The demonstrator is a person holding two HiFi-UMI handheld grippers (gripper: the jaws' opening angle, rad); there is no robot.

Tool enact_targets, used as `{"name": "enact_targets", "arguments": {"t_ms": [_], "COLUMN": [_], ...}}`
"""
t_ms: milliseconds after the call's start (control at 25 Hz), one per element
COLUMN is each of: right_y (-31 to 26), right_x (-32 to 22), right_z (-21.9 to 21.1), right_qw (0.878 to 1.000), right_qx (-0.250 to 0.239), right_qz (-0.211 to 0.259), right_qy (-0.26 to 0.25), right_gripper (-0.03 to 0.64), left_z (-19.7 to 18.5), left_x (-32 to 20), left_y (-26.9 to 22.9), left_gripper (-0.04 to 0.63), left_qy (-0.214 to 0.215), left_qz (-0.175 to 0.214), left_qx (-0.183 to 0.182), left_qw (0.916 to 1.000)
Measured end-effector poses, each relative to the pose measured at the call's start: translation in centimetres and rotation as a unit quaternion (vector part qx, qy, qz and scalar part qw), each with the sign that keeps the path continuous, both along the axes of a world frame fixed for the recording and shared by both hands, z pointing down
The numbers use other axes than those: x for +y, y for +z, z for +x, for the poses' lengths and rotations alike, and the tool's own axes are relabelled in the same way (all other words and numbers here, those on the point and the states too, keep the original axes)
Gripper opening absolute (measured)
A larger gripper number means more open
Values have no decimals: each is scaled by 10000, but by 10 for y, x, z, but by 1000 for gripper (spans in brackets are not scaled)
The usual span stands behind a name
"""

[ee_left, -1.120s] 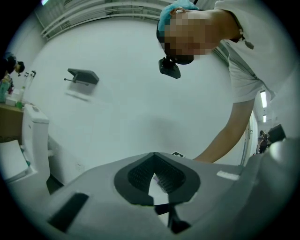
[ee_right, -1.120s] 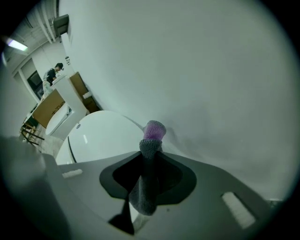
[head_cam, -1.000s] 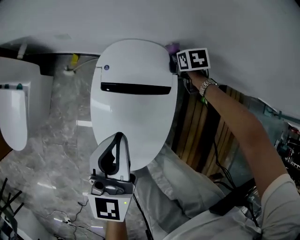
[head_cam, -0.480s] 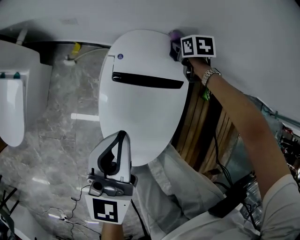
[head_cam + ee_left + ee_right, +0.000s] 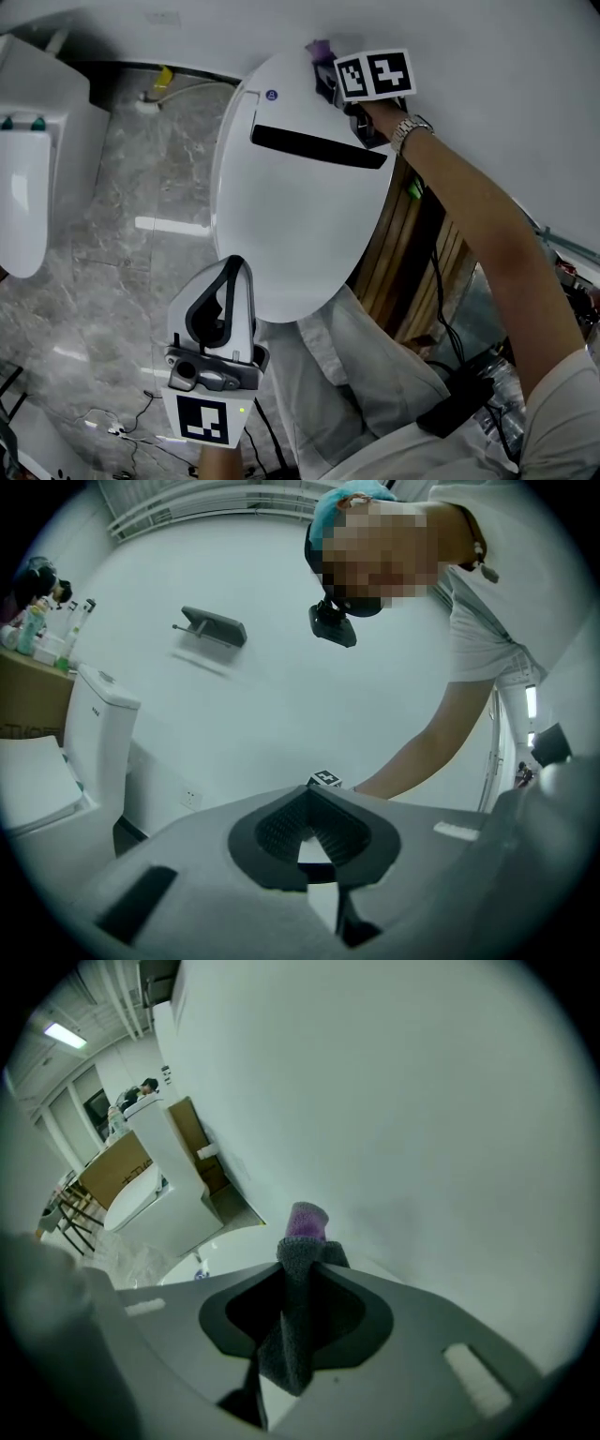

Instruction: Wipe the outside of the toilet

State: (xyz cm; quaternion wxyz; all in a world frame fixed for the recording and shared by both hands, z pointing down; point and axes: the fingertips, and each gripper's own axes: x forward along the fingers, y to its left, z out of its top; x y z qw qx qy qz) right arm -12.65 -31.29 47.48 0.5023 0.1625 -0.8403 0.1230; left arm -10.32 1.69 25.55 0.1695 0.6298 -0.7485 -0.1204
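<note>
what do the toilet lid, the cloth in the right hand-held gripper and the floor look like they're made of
Toilet lid: smooth glossy white, probably moulded plastic; it shows soft sheen and no grain.
Cloth clamped in the right hand-held gripper: fuzzy grey and purple fabric, likely microfibre, with visible nap.
Floor: grey veined, polished stone or stone-look tile, with light reflections.

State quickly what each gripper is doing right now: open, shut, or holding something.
Left gripper: shut, nothing between its jaws.
Right gripper: shut on the cloth.
</note>
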Motion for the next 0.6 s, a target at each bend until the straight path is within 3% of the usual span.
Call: {"name": "enact_targets", "arguments": {"t_ms": [360, 600], "right_y": [2, 8], "right_x": [74, 114], "right_z": [-49, -57], "right_qw": [9924, 9737], "right_qx": [86, 345], "right_qz": [143, 518], "right_qy": [-1221, -2191], "right_gripper": [87, 87], "left_z": [-15, -17], "left_x": [47, 72], "left_y": [5, 9], "left_gripper": [3, 3], "left_qy": [-290, -493], "left_qz": [-3, 9], "left_qx": [59, 128], "left_qw": [9996, 9987]}}
